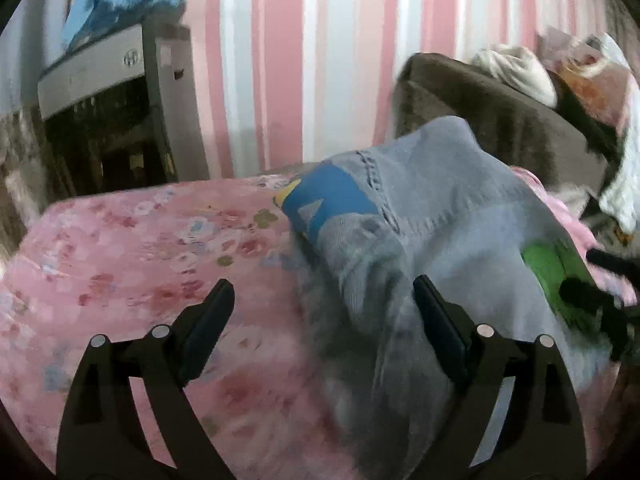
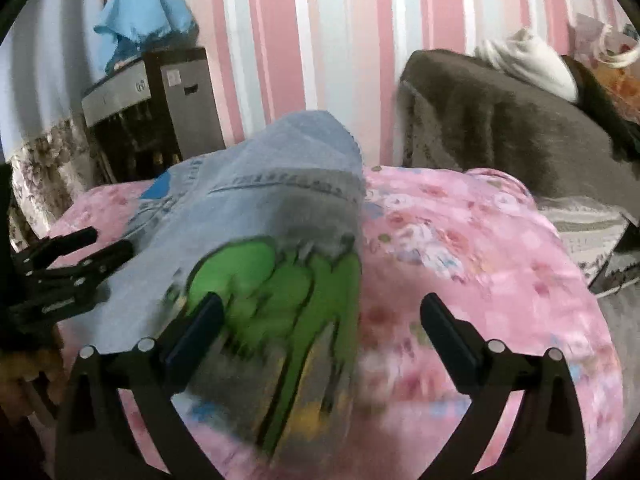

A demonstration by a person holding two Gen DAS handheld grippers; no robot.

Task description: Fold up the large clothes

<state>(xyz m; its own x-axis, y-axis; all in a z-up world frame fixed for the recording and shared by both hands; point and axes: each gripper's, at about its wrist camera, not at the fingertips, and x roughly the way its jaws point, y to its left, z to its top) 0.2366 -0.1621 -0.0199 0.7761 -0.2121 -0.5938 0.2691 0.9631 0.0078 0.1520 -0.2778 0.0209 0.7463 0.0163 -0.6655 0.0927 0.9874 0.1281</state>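
Note:
A pair of light blue jeans (image 1: 432,208) with a blue patch and a green patch lies bunched on the pink floral bed cover (image 1: 140,248). My left gripper (image 1: 322,284) is open over the jeans' left edge, its right finger on the denim side and its left finger above the cover. In the right wrist view the jeans (image 2: 280,184) run away from me. My right gripper (image 2: 322,300) is open with the green patch (image 2: 272,280) under its left half; the pads press on nothing. Each gripper shows in the other's view: the right gripper (image 1: 578,272) and the left gripper (image 2: 114,241).
A dark cabinet with a silver top (image 1: 100,120) stands at the back left with a blue cloth (image 2: 144,20) on it. A brown blanket (image 2: 500,120) and white and patterned cloths (image 1: 516,68) are heaped at the back right. A pink and white striped wall (image 1: 300,60) is behind the bed.

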